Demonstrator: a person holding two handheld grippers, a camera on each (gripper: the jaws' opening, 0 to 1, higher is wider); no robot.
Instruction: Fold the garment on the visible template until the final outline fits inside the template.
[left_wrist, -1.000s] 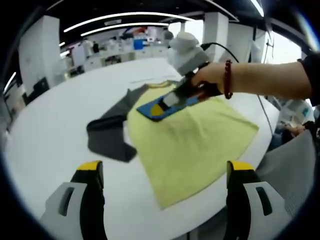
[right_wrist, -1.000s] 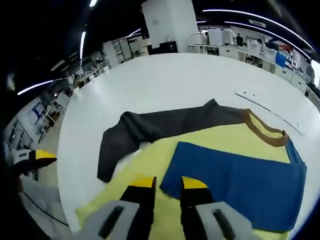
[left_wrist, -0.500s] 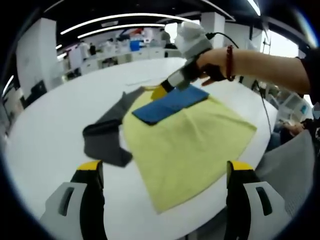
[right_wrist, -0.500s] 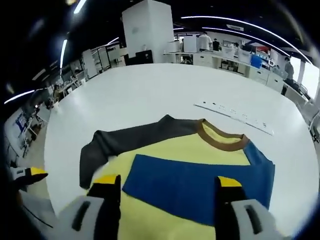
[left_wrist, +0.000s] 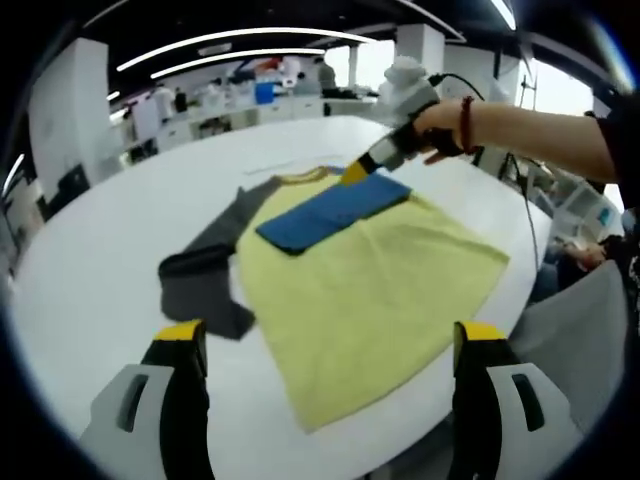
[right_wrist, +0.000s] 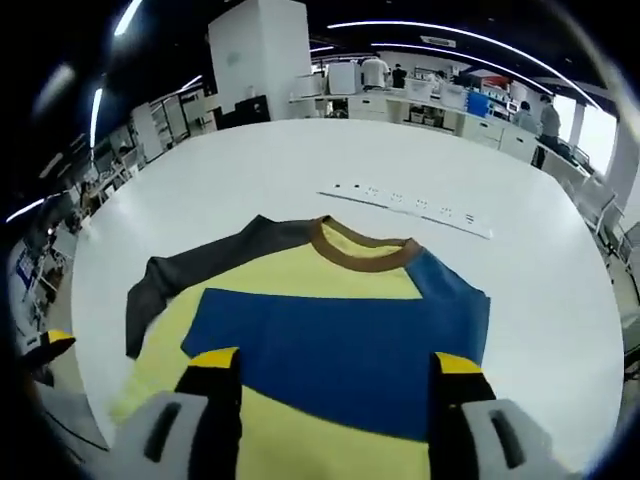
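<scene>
A yellow shirt (left_wrist: 370, 280) lies flat on the round white table (left_wrist: 110, 250). Its blue sleeve (right_wrist: 330, 350) is folded across the chest, its brown collar (right_wrist: 362, 240) points away, and its grey sleeve (left_wrist: 205, 275) is spread out to the side. My left gripper (left_wrist: 325, 385) hangs open at the table's near edge, short of the shirt's hem. My right gripper (right_wrist: 330, 375) is open above the blue sleeve with nothing between its jaws. In the left gripper view the right gripper (left_wrist: 385, 155) is held by a hand above the blue sleeve's shoulder end.
A long white strip (right_wrist: 410, 205) with dark dots lies on the table beyond the collar. The table edge (left_wrist: 420, 450) runs just past the shirt's hem. Desks, shelves and people stand far behind. A cable (left_wrist: 530, 215) trails off the right gripper.
My right gripper opened, let go of the blue sleeve, and rose back towards the collar side. The sleeve stays folded across the chest. The left gripper has barely moved.
</scene>
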